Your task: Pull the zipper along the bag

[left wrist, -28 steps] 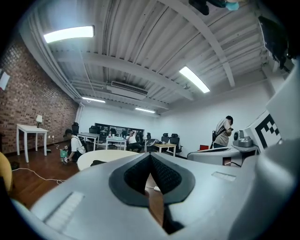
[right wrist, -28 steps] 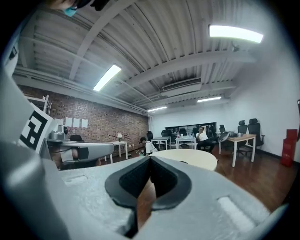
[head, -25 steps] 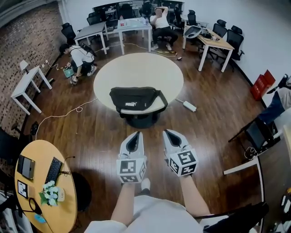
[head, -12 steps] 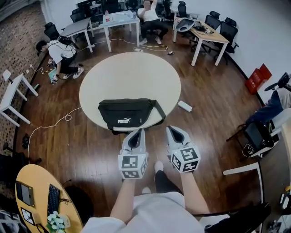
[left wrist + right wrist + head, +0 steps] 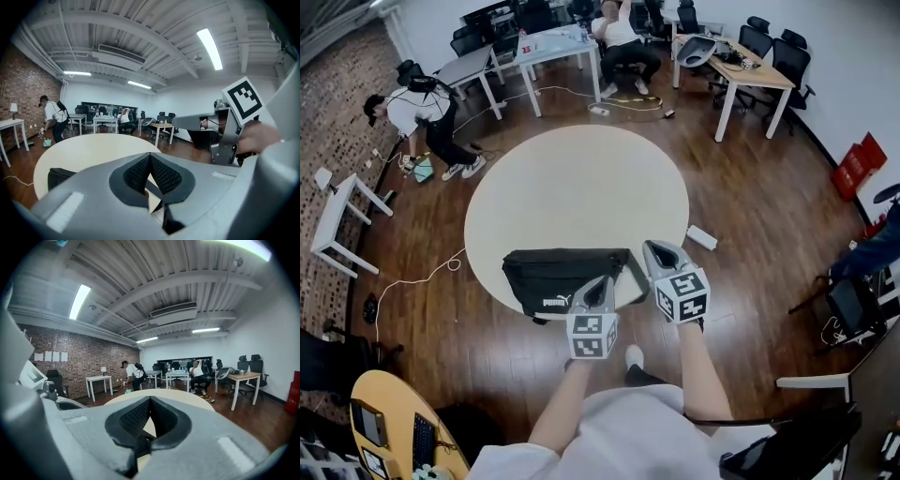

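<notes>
A black waist bag lies flat at the near edge of the round cream table; its zipper is too small to make out. My left gripper hovers over the bag's right end, jaws shut and empty. My right gripper hangs just right of the bag's strap, over the table's rim, also shut with nothing in it. In the left gripper view the bag shows low at the left, past the closed left gripper. The right gripper view looks across the table over the closed right gripper.
A white power strip and a cable lie on the wood floor beside the table. Desks, office chairs and two people fill the back of the room. A white side table stands at the left, and a round wooden desk at the bottom left.
The view has closed in on the round table. Both grippers, earlier over bare floor short of the table, now reach the bag at its near edge. Jaws stayed shut.
</notes>
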